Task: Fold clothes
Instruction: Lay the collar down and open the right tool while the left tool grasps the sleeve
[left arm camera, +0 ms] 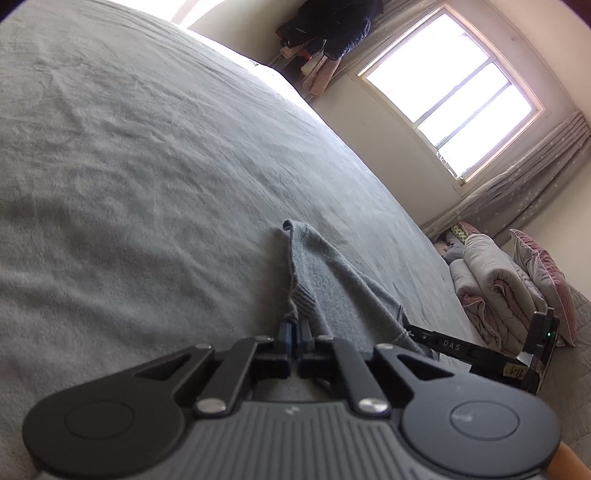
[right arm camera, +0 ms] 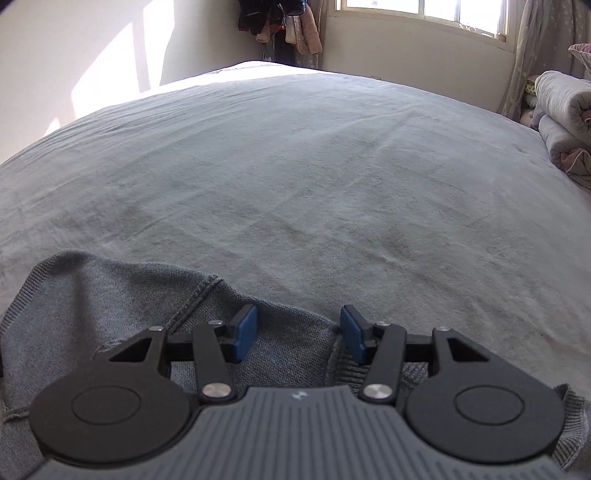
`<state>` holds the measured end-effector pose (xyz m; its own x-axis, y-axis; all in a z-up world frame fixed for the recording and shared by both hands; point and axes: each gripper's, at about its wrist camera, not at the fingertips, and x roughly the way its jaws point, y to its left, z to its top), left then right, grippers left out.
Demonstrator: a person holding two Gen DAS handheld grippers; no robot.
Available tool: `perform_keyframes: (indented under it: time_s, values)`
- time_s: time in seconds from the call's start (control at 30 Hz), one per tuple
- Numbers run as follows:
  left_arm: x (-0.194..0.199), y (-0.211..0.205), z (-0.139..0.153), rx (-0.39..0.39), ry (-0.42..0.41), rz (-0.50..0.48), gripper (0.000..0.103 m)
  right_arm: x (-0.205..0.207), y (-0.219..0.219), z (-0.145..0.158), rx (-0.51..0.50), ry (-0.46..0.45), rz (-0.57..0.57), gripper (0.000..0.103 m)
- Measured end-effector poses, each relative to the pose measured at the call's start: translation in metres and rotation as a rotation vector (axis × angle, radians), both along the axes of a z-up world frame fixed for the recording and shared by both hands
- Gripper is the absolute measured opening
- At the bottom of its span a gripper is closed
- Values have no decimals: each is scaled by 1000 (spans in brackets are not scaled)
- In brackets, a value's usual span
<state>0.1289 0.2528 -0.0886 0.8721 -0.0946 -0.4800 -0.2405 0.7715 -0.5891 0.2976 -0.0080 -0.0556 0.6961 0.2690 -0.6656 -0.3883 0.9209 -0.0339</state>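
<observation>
On the bed (left arm camera: 129,166), which is covered by one grey blanket, a single grey knitted sweater (left arm camera: 332,291) is laid near the front edge. Two grippers are seen, one in each wrist view. The left gripper (left arm camera: 295,326) is pressed together on a ribbed edge of the sweater, which is pinched between its two blue pads, and the fabric is drawn up from the blanket into a narrow ridge running away from the pads. In the same view, part of the right gripper (left arm camera: 480,350) is seen as a black bar to the right, just beside the sweater's edge.

In the right wrist view, the right gripper (right arm camera: 299,328) is held with its two blue pads (right arm camera: 245,332) spread apart over the sweater (right arm camera: 110,295); knitted fabric and a ribbed band lie beneath and between them, but the pads are not pressed on it. One stitched seam is seen curving across the fabric to the left of the pads.

Beyond the bed, one window (left arm camera: 450,92) with a light frame is set in the far wall, and one pale curtain (left arm camera: 535,173) hangs beside it. A bundle of dark and pink clothes (right arm camera: 280,22) is hung in the corner. At the right side of the bed, a stack of folded quilts (left arm camera: 495,288) is piled, and one pink pillow (left arm camera: 546,280) is leaned behind it.
</observation>
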Motion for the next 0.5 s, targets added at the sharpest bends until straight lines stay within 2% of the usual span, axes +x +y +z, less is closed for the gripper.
perform_keyframes:
  time_s: [0.03,0.07,0.17,0.27,0.37,0.43,0.5]
  values:
    - [-1,-3,5,47,-5,13,2,0,4,0,-9,-10,15,11]
    - [-2,-5,9,77,-4,23,2,-1,8,2,-23,-28,13,4]
    - [3,-5,8,109,50,28,2,4,20,2,-120,-103,-41,3]
    - [4,2,2,66,66,29,3,16,27,-6,-153,-96,-88,3]
    - [2,7,1,24,64,25,7,17,26,-5,-124,-93,-133,4]
    - [1,9,1,0,62,23,10,12,20,0,-73,-83,-145,15]
    - [-3,9,3,-9,57,23,17,5,12,4,-50,-73,-154,20]
